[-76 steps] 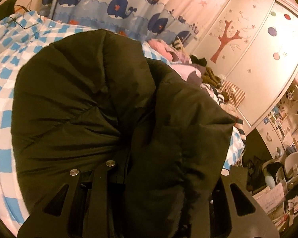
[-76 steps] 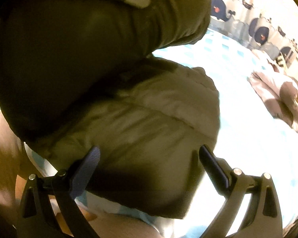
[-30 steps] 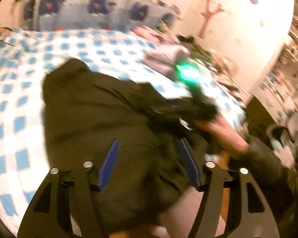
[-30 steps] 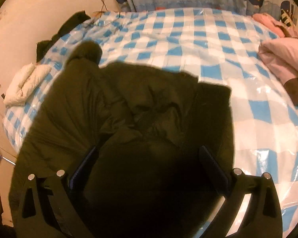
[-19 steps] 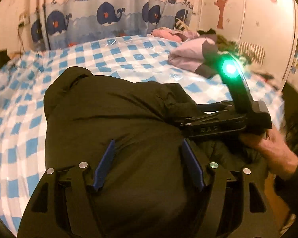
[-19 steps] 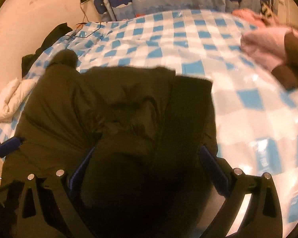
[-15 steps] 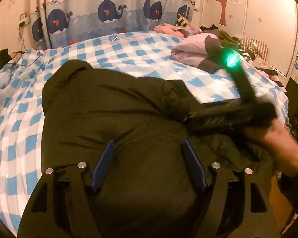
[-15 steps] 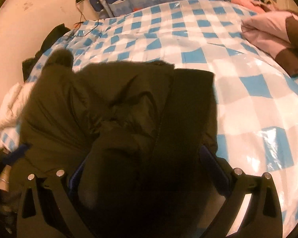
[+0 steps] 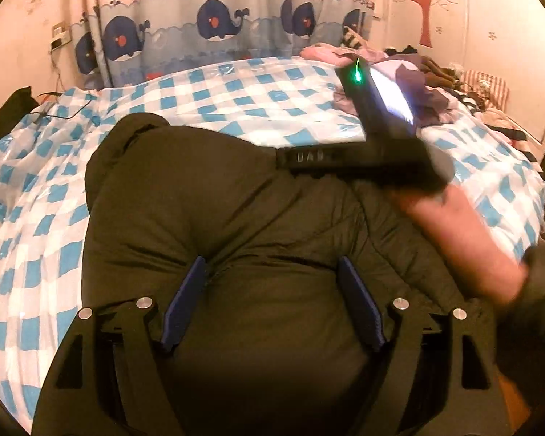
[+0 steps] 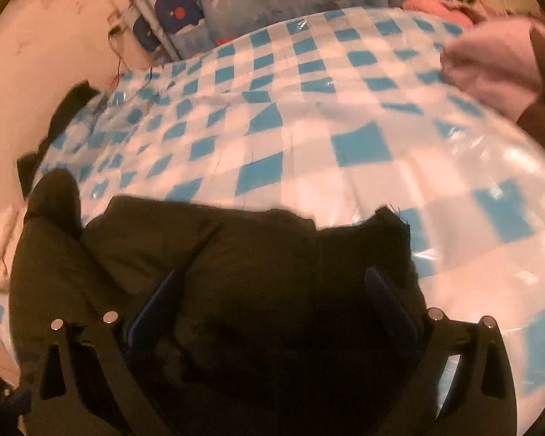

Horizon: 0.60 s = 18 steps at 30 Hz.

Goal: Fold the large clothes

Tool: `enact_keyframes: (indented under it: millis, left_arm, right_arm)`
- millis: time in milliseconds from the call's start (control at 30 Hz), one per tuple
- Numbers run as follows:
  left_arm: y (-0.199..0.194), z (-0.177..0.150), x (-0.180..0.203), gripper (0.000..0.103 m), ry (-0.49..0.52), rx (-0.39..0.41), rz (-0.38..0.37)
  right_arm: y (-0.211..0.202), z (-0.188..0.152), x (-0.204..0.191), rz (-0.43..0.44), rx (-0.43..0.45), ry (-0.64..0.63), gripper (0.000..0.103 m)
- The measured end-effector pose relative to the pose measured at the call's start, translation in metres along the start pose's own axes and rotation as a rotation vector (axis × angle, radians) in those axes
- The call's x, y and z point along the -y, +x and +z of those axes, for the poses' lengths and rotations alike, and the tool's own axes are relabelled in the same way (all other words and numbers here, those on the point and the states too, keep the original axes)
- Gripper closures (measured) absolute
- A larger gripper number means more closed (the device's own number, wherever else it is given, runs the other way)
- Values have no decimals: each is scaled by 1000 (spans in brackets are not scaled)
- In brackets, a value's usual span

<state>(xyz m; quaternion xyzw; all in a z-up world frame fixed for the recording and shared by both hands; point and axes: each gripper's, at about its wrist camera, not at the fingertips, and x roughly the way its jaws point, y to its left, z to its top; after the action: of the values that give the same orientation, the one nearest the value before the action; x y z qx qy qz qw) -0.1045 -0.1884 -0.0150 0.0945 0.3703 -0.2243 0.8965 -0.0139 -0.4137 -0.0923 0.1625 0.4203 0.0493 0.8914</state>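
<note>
A large dark olive padded jacket (image 9: 214,225) lies bunched on the near part of a bed with a blue and white checked cover (image 9: 236,94). My left gripper (image 9: 272,272) is open just above the jacket's near fold, holding nothing. My right gripper (image 10: 272,283) is open over the jacket's (image 10: 236,254) far edge, also empty. In the left wrist view the right gripper's black body with a green light (image 9: 359,145) hovers over the jacket's right side, held by a hand (image 9: 454,239).
A pile of pink and purple clothes (image 9: 399,83) lies at the bed's far right, also showing in the right wrist view (image 10: 497,69). A whale-print curtain (image 9: 218,32) hangs behind the bed. A dark garment (image 10: 69,101) and cables lie at the far left corner.
Both grippers have let go of the jacket, which dropped onto the bed. The right gripper has swung out toward the jacket's far right edge. The left gripper stays open over the near fold.
</note>
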Motion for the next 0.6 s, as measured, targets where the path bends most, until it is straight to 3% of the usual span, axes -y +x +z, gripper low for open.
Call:
enact_keyframes:
  millis: [267, 533, 600]
  left_arm:
    - [22, 6, 5, 29, 0, -25, 120]
    - [24, 5, 1, 28, 3, -48, 124]
    - [23, 4, 1, 27, 2, -49, 127]
  right_arm:
    - [37, 9, 2, 70, 27, 10, 7]
    - [29, 15, -2, 73, -38, -23, 7]
    - [13, 17, -8, 53, -13, -58, 7]
